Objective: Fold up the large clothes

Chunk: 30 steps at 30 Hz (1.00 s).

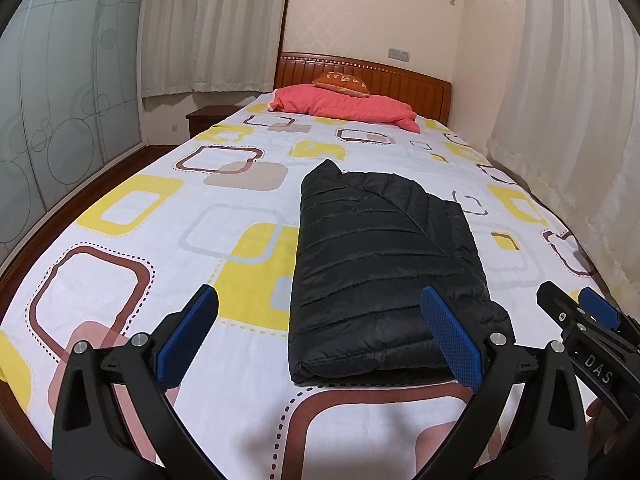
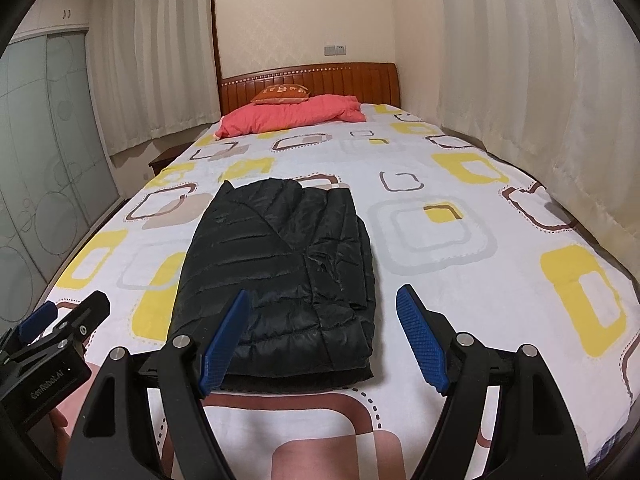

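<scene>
A black quilted down jacket (image 1: 380,264) lies folded into a compact rectangle on the patterned bed sheet (image 1: 160,240); it also shows in the right wrist view (image 2: 280,264). My left gripper (image 1: 320,320) is open and empty, held above the near end of the bed, its right pad over the jacket's near right corner. My right gripper (image 2: 324,320) is open and empty, just short of the jacket's near edge. Each gripper shows in the other's view: the right gripper (image 1: 576,312) at the right edge, the left gripper (image 2: 68,316) at the left edge.
A pink folded quilt (image 1: 344,106) and an orange pillow (image 1: 342,82) lie by the wooden headboard (image 1: 400,76). A nightstand (image 1: 204,118) stands left of the bed. Curtains (image 1: 560,100) hang along the right side, a glass wardrobe (image 1: 60,120) on the left.
</scene>
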Each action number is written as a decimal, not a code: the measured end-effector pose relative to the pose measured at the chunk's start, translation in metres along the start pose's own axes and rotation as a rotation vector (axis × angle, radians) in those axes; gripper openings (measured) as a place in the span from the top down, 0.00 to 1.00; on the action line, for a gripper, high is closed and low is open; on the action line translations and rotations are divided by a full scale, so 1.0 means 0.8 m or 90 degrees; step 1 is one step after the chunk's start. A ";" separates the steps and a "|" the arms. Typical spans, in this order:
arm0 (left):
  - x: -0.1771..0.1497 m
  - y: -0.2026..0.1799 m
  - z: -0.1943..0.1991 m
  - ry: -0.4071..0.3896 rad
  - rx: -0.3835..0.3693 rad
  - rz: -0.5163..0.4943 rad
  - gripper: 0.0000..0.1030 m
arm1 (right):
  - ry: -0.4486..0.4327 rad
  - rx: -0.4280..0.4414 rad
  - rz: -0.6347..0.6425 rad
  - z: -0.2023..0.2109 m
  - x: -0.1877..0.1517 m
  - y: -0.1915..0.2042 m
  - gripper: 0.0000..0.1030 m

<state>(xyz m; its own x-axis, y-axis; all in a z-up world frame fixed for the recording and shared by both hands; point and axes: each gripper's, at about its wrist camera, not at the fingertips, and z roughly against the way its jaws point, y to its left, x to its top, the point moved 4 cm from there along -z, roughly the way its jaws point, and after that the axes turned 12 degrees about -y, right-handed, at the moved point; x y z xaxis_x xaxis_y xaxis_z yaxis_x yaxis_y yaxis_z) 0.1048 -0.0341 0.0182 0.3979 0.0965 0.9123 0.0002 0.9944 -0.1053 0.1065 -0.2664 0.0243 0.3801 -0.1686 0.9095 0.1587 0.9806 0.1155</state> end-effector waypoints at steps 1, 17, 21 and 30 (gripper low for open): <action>0.000 0.000 -0.001 0.000 0.001 -0.002 0.02 | 0.000 0.000 0.000 0.000 0.000 0.001 0.27; -0.003 0.002 0.001 0.003 0.005 -0.013 0.02 | 0.002 0.001 -0.001 0.001 -0.002 0.001 0.27; -0.002 0.000 0.001 0.006 0.005 -0.017 0.02 | 0.001 0.001 0.001 0.001 -0.002 0.001 0.27; 0.000 0.003 0.005 -0.004 0.010 -0.022 0.02 | 0.000 0.001 0.000 0.001 -0.002 0.002 0.27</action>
<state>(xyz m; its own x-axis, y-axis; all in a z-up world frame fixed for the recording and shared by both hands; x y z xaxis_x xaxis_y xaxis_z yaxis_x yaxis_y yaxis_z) 0.1015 -0.0314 0.0195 0.3925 0.0620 0.9177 -0.0010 0.9978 -0.0670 0.1053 -0.2648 0.0233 0.3800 -0.1691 0.9094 0.1576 0.9806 0.1165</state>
